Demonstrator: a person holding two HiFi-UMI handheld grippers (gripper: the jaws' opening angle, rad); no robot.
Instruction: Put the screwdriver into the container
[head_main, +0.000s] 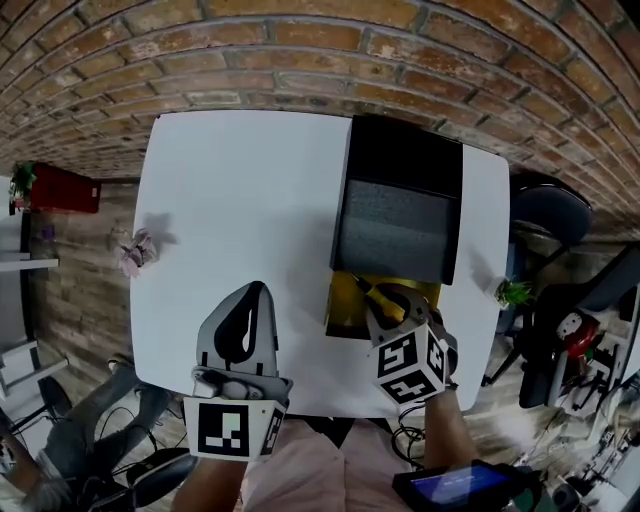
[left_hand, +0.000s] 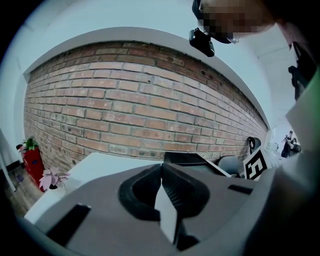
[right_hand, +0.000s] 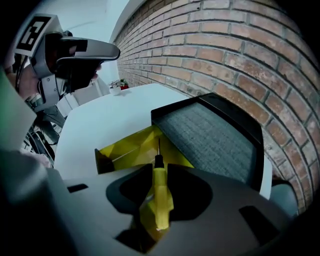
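At the back, a curved brick wall (head_main: 300, 50). In front of it, a white table (head_main: 240, 200), square and mostly bare. On the right half of the table, a black tray (head_main: 400, 215) with a grey padded inside. Set right against the near edge of that tray, a yellow container (head_main: 348, 310) with slanted, folded walls, open at the top.

Near the front edge of the table, 2 grippers, each with a marker cube at its rear. Left gripper (head_main: 262, 290): over bare table to the left of the container, apart from it, jaws pressed together with nothing between them. Right gripper (right_hand: 159, 167): at the near right part of the container, jaws pinching the yellow handle of the screwdriver (right_hand: 159, 192).

Past the jaw tips, a black collar and a thin metal shaft, pointing over the open top of the container toward the tray. Unclear whether touching the yellow walls or not.

Smallest of all, 2 little plants: a pink-flowered plant (head_main: 135, 250) at the left edge of the table, and a green plant (head_main: 513, 292) at the right edge, near the tray.
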